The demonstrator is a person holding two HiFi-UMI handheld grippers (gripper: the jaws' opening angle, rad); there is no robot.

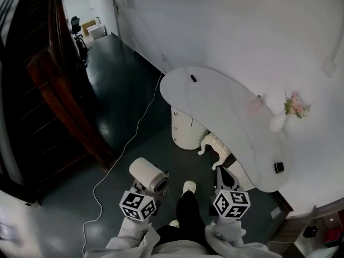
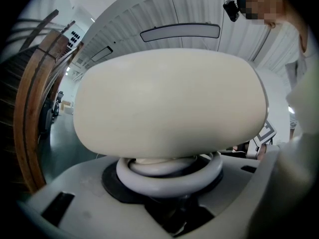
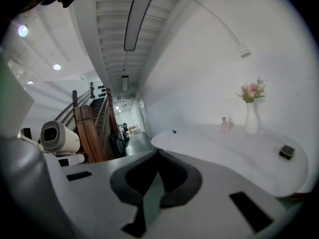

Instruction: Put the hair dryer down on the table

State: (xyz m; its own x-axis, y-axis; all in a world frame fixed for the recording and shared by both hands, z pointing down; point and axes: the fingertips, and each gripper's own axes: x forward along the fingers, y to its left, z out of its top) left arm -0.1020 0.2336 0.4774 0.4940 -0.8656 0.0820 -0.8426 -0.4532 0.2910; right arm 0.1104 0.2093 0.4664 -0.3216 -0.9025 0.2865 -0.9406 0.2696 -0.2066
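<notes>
We judge the hair dryer (image 1: 149, 176) light but top-heavy, with a stiff, smooth plastic shell that could twist in a grip, so it is best held low, just under its barrel (image 2: 169, 103). The left tongs (image 1: 142, 191) are clamped there, carrying it over the dark floor (image 1: 123, 90), nearer than and left of the white table (image 1: 215, 98). The right tongs (image 1: 226, 180) hang empty to its right, jaws together.
</notes>
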